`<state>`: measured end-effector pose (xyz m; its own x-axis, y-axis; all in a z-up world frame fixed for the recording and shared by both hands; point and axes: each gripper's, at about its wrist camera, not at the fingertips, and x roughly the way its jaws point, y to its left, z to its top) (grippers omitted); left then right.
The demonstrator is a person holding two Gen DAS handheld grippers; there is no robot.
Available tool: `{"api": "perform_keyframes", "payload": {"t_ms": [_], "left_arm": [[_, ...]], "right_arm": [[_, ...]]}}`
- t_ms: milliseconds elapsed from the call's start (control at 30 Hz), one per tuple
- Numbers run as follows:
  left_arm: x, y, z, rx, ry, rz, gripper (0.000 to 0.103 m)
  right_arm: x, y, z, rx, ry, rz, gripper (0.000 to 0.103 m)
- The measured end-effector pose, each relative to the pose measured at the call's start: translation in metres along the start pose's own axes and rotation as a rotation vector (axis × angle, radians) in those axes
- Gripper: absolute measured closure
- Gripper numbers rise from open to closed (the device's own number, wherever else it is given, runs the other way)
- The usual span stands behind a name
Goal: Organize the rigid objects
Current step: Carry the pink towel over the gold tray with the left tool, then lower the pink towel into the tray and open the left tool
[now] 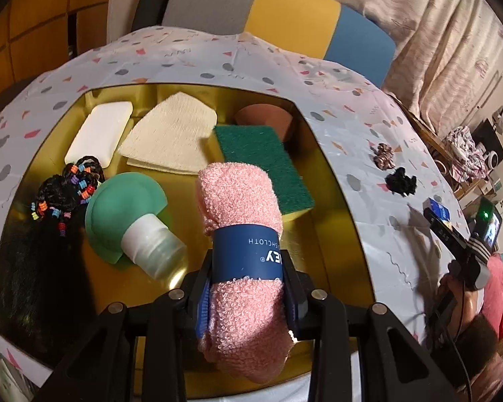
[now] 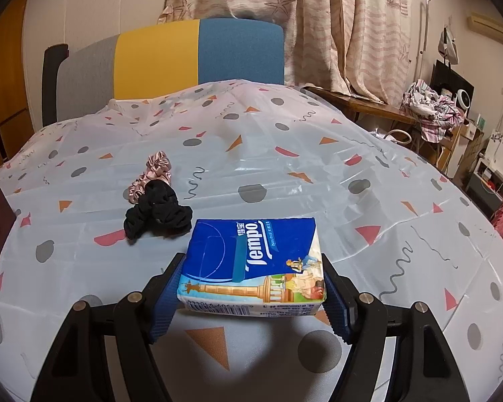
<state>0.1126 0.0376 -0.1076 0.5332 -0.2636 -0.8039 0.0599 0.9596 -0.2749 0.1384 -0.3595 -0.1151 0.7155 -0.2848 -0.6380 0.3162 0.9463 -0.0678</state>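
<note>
My left gripper is shut on a rolled pink washcloth with a blue paper band, held above the gold tray. In the tray lie a white soap bar, a cream cloth, a green scouring sponge, a brown cup, a green-capped bottle and black hair ties with coloured beads. My right gripper is shut on a blue Tempo tissue pack, held just above the table. The right gripper also shows in the left wrist view.
A pink scrunchie and a black scrunchie lie on the patterned tablecloth ahead of the right gripper. A grey, yellow and blue chair back stands behind the table. Curtains and a cluttered side table are at right.
</note>
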Motion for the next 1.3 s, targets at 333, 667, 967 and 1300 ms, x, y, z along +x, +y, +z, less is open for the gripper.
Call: {"api": "perform_keyframes", "payload": {"t_ms": [333, 667, 967, 1300], "left_arm": [[0.009, 0.013, 0.004, -0.021, 0.008, 0.038, 0.069], [-0.014, 0.013, -0.006, -0.055, -0.048, 0.014, 0.055], [-0.035, 0.011, -0.019, -0.034, -0.106, -0.039, 0.055], [-0.041, 0.014, -0.028, -0.028, -0.123, -0.049, 0.055]], "right_arm": [[0.001, 0.005, 0.0, -0.03, 0.006, -0.017, 0.028], [-0.003, 0.005, 0.0, -0.037, -0.014, -0.02, 0.028], [-0.013, 0.006, -0.001, -0.049, -0.03, 0.016, 0.028], [-0.058, 0.022, -0.006, -0.056, 0.0, 0.2, 0.028]]}}
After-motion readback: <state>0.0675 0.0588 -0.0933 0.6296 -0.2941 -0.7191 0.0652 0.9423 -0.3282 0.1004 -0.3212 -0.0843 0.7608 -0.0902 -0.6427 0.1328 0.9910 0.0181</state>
